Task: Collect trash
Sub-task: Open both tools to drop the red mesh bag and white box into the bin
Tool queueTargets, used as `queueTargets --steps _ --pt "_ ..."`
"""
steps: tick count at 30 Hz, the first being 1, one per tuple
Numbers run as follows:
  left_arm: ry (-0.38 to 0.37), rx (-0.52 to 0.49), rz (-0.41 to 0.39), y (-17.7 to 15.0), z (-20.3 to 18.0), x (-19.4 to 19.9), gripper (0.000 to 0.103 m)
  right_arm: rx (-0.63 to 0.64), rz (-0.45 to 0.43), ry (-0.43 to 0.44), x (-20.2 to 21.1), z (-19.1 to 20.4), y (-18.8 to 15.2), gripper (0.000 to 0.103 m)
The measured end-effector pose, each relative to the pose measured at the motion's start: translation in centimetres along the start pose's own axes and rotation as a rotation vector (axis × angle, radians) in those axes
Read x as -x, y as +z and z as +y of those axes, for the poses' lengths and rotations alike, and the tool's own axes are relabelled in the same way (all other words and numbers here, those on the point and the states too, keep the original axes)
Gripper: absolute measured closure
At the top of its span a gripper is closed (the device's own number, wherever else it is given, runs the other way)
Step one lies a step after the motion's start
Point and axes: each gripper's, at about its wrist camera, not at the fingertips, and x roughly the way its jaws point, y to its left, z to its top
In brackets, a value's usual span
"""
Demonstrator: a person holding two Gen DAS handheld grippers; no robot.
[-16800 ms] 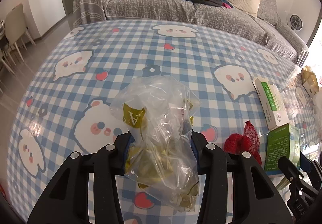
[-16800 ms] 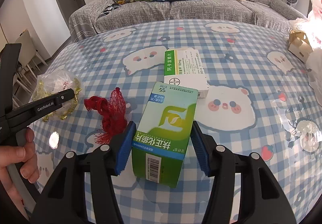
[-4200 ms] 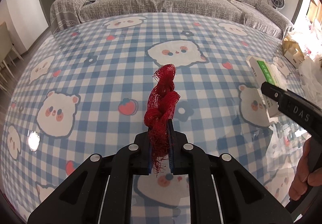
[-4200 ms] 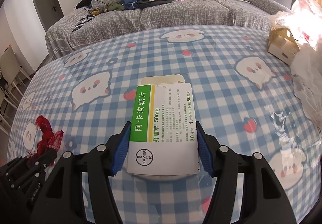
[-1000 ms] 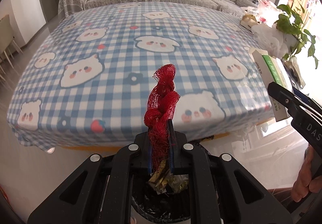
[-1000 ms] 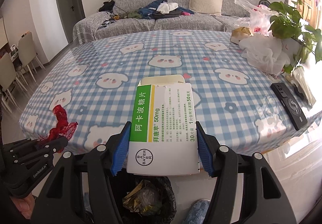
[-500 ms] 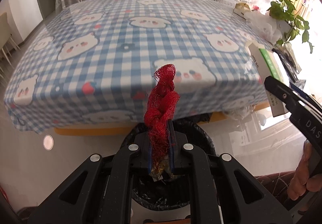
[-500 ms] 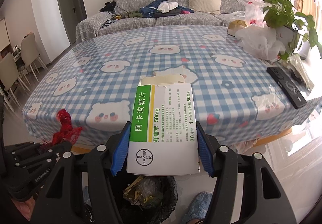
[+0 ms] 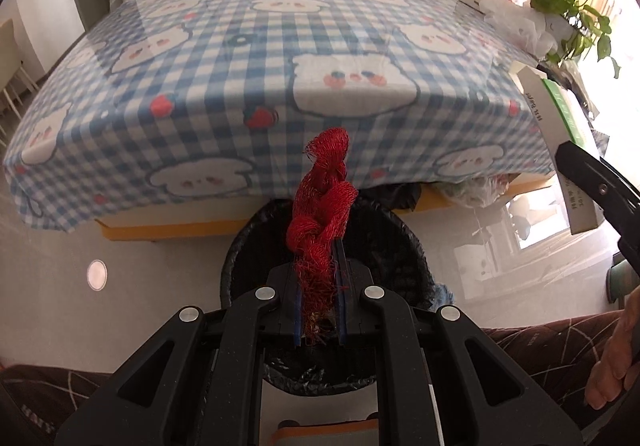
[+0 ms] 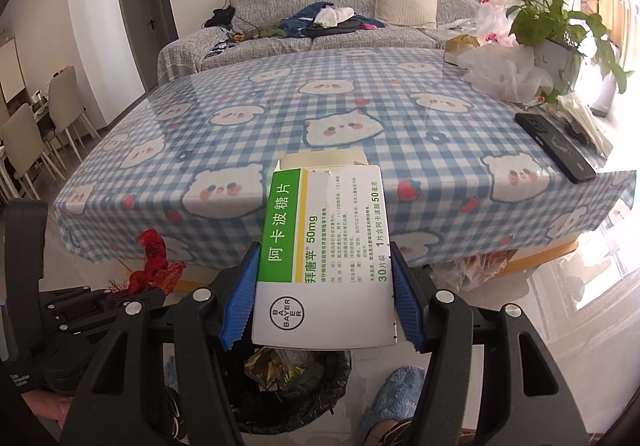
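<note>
Left tongs [image 9: 318,310]: pinched tight on red mesh bag [image 9: 322,201], bag's long axis upright, rising toward frame centre. Black-lined bin [image 9: 404,246] directly beneath, lower centre of left view; tongs likely well placed for drop.

Right tongs [image 10: 320,310]: clamped on sides of white-green medicine box [image 10: 324,258], long axis pointing up-frame. Bin [image 10: 320,402] under box, bottom centre, already holding wrappers.

Left looks nearer to release. Both angled forward-down off checked worktop [image 10: 360,109] edge.

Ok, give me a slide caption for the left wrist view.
Left gripper holds a red mesh net bag over the black-lined trash bin.
</note>
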Motion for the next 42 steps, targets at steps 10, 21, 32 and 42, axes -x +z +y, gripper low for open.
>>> queueTargets --steps 10,21,32,42 --pt "-0.005 0.013 0.044 -1.6 -0.2 -2.4 0.093 0.018 0.054 -0.023 -1.5 -0.6 -2.6 0.045" --pt "-0.029 0.021 0.095 -2.5 -0.8 -5.9 0.092 0.005 0.142 -0.046 -4.7 -1.5 -4.3 0.045" --pt "-0.004 -0.036 0.038 -2.2 -2.3 -6.7 0.055 -0.026 0.157 -0.055 -5.3 -2.3 -4.5 0.045" --pt "0.047 -0.009 -0.005 -2.0 0.7 -6.3 0.016 -0.015 0.183 -0.031 -7.4 -0.2 -4.9 0.045"
